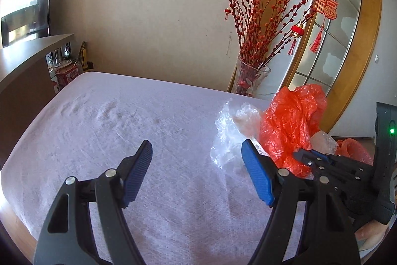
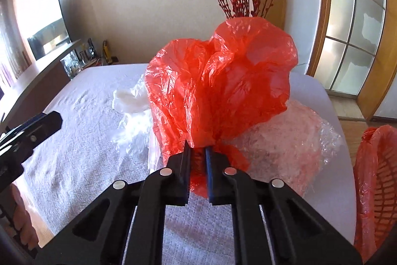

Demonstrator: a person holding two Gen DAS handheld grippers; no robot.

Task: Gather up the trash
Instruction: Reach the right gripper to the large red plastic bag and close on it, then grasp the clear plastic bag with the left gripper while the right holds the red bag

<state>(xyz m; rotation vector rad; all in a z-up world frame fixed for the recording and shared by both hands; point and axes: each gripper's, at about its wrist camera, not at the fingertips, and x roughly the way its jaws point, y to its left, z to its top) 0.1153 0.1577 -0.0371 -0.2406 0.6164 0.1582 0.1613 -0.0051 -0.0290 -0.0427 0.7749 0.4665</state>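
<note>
A crumpled red plastic bag [image 2: 220,81] is pinched in my right gripper [image 2: 198,149], which is shut on it and holds it up over the table. It also shows in the left wrist view [image 1: 290,126], with the right gripper [image 1: 301,155] below it. Clear plastic wrap [image 1: 230,131] lies on the white tablecloth beside it, seen too in the right wrist view [image 2: 134,116]. A bubble-wrap bundle [image 2: 285,138] lies to the right. My left gripper [image 1: 197,160] is open and empty, left of the trash.
A red basket lined with a red bag [image 2: 377,185] stands off the table's right edge. A glass vase of red branches [image 1: 250,76] stands behind the table. A wooden counter [image 1: 27,61] with jars runs along the left. The tablecloth [image 1: 111,131] covers the table.
</note>
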